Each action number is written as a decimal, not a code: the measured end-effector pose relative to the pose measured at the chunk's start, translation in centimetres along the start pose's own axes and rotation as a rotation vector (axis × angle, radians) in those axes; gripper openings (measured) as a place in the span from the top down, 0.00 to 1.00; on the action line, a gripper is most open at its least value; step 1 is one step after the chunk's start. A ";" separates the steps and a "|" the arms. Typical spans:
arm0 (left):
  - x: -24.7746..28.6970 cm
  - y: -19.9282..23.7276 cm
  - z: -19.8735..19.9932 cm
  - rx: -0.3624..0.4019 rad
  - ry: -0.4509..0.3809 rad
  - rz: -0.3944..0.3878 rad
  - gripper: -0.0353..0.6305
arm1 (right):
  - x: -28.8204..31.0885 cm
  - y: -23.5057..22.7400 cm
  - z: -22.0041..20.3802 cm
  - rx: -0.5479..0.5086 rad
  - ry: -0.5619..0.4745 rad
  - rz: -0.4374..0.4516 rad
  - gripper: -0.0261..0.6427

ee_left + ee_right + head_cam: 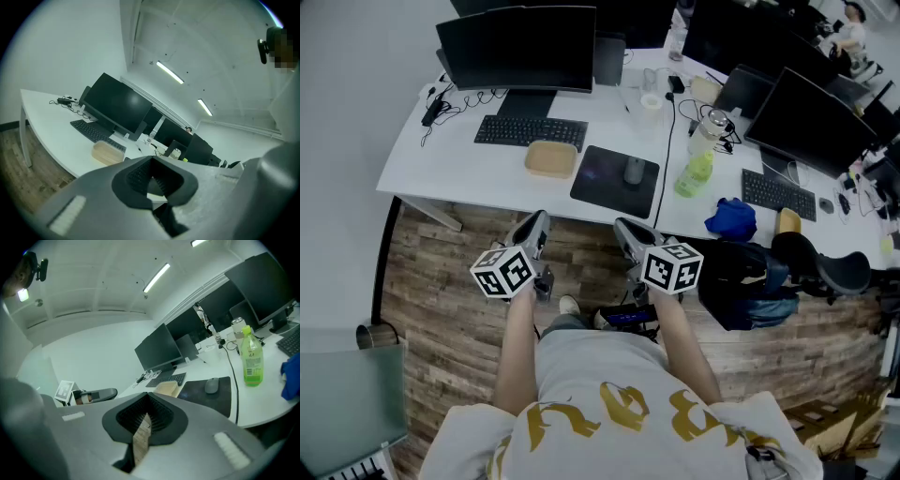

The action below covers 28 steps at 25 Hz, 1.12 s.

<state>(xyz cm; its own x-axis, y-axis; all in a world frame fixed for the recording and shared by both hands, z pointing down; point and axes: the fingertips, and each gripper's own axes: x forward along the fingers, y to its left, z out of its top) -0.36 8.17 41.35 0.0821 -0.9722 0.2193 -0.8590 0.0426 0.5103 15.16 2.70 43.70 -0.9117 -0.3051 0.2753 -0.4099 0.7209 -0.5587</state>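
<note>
The left gripper (534, 228) and the right gripper (626, 231) hang closed and empty before the white desk (441, 167), nearest the beige tray (532, 159) and the mouse (634, 171).

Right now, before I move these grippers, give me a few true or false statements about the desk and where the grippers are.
1. The mouse sits on the black mouse pad. True.
2. The green bottle lies on its side on the floor. False: it stands upright on the white desk.
3. The left gripper and the right gripper press on the keyboard. False: both are held short of the desk edge, over the wooden floor, touching nothing.
4. The tan box lies just left of the mouse pad. True.
5. The monitor behind the keyboard shows a bright picture. False: its screen is dark.
</note>
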 end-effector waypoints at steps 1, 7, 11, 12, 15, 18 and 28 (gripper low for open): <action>-0.1 0.0 0.0 -0.003 0.000 0.001 0.95 | 0.0 0.1 0.0 0.002 0.000 0.001 0.92; -0.7 0.3 0.0 -0.009 -0.003 0.010 0.95 | 0.2 0.2 -0.1 0.008 0.004 0.008 0.92; -1.2 1.0 0.3 0.010 -0.021 0.043 0.95 | 0.5 0.3 -0.3 0.025 0.004 0.026 0.92; -1.4 1.3 0.4 0.018 -0.027 0.061 0.94 | 0.6 0.2 -0.3 0.033 0.002 0.032 0.92; -1.6 2.4 0.5 0.033 -0.026 0.097 0.77 | 1.3 0.2 -0.5 0.059 0.009 0.052 0.86; -1.9 3.2 0.7 0.028 -0.033 0.108 0.77 | 2.1 0.3 -0.7 0.078 0.024 0.065 0.82; 1.2 7.4 1.4 0.056 0.068 0.071 0.75 | 7.0 -0.7 -0.6 0.089 0.059 0.033 0.78</action>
<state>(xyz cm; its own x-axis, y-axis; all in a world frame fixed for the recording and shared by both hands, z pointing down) -7.29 7.03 44.23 0.0523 -0.9492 0.3102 -0.8905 0.0963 0.4447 9.08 0.44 46.45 -0.9225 -0.2434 0.2997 -0.3832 0.6712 -0.6345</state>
